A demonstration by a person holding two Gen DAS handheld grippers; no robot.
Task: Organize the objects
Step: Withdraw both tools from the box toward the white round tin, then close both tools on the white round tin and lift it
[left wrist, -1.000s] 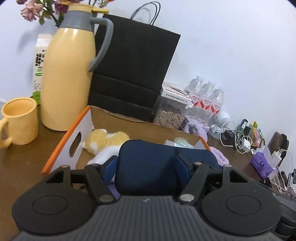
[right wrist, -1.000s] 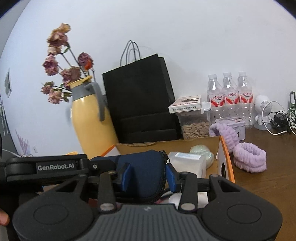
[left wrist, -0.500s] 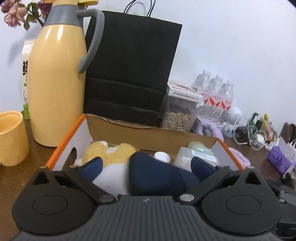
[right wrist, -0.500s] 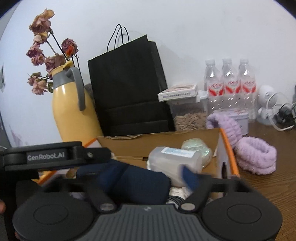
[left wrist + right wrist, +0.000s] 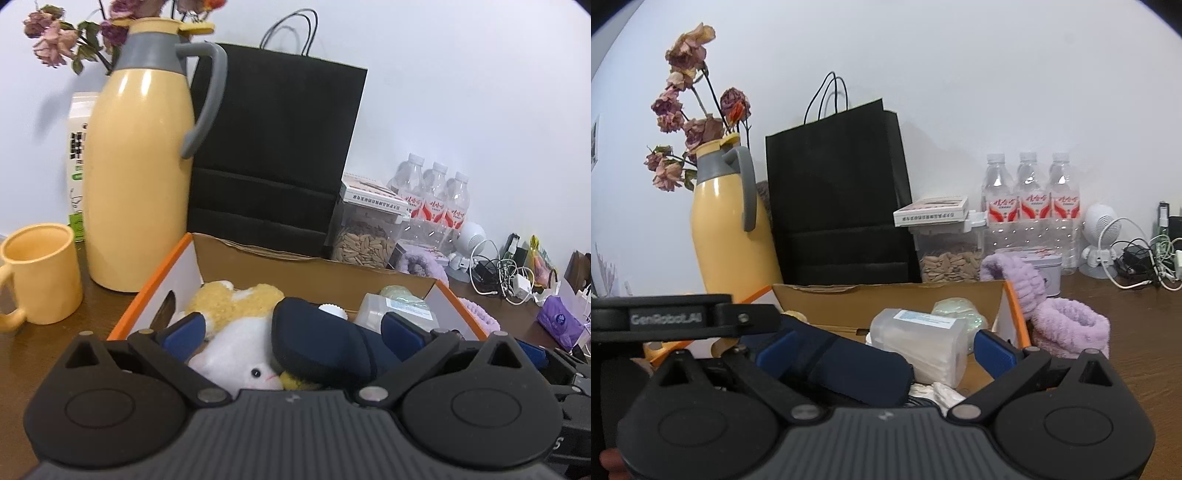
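A: Status on both tools?

B: Left tool (image 5: 291, 328) and right tool (image 5: 884, 349) both spread wide, pinching nothing. Jaws have just been opening. The navy pouch (image 5: 321, 347) sits between the blue pads of each but neither touches it, so it's let go.

A: Where's the pouch then?

B: In the cardboard box (image 5: 314, 266), directly ahead of and just below both tools. It lies partly on the plush toy (image 5: 236, 321), which is ahead-left of the left tool. From the right tool, the pouch (image 5: 846, 365) is ahead-left and the clear plastic container (image 5: 919, 343) ahead-right, just beside it.

A: Why two tools on one soft pouch?

B: My read: floppy and wide, so one at each end keeps it level going in. Box looks like the collection bin. Pouch rests tilted on the toy, might slide.
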